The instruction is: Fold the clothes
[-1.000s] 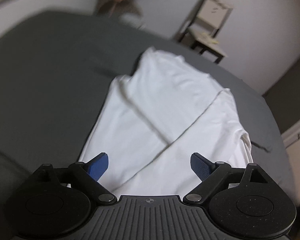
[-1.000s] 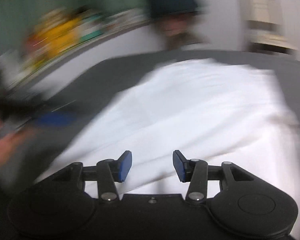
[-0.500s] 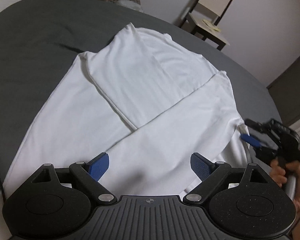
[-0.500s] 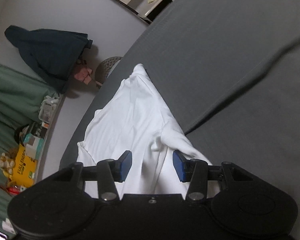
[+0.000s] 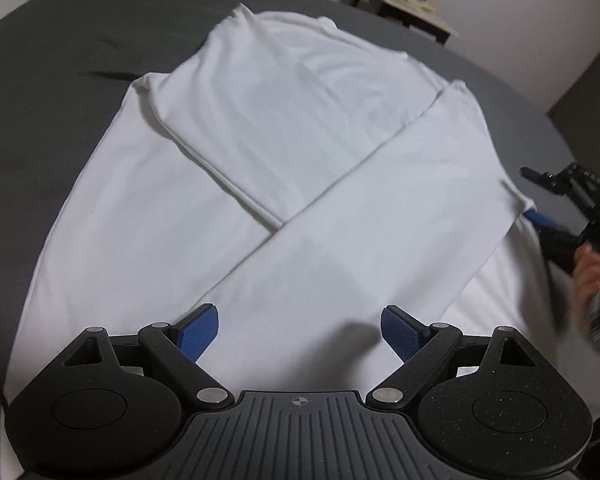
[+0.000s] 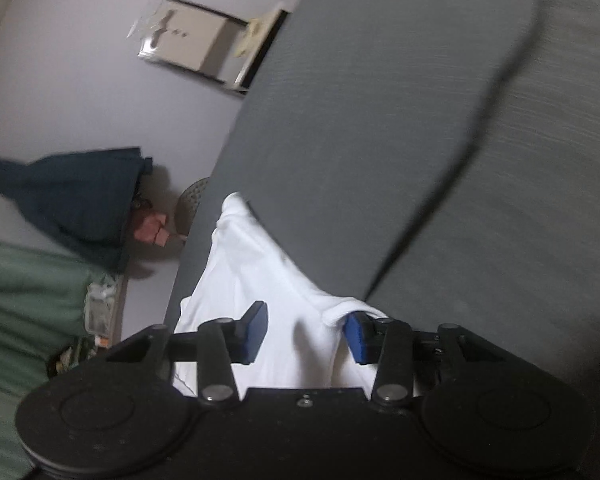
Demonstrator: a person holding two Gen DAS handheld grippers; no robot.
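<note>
**White shirt spread on the bed, both grippers at its near end**

Left wrist view: the white shirt [image 5: 300, 152], sleeves crossed, lies flat on the grey bed [image 5: 48, 92]; its near hem is hidden under the left gripper [image 5: 300, 330], which hovers wide apart, holding nothing. The right gripper [image 5: 540, 218] is partly cut off at the bed's right edge.

Right wrist view, blurred: the right gripper [image 6: 306, 332] is parted, a shirt fold [image 6: 340, 310] between its pads; whether they touch it is unclear.

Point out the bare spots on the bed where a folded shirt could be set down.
Bare grey bed lies left of the shirt, out to the bed's edge. A second wide bare stretch runs beyond the shirt's right side. The middle is covered by the shirt, and its right edge is crowded by the right tongs.
</note>
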